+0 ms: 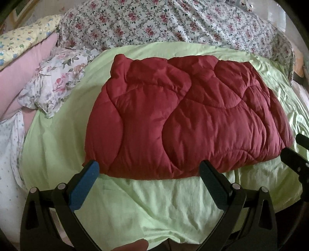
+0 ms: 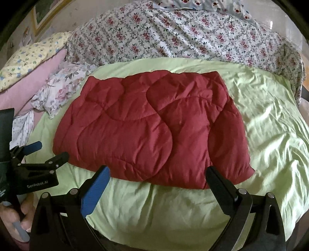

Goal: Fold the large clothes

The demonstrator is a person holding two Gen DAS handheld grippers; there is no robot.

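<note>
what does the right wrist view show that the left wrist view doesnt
Only the right wrist view: a hand holding the left gripper, and a bear-print pillow at the top. Only the left wrist view: the right gripper poking in at the right edge. Both: the folded red quilt lying on the green sheet, the floral blanket behind it, pillows at left, and open jaws holding nothing.

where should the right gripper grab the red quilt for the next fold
Judging by its pose, take the red quilt at its near right corner, coming from the near side: that edge lies free on the green sheet, just ahead of the open right gripper.
</note>
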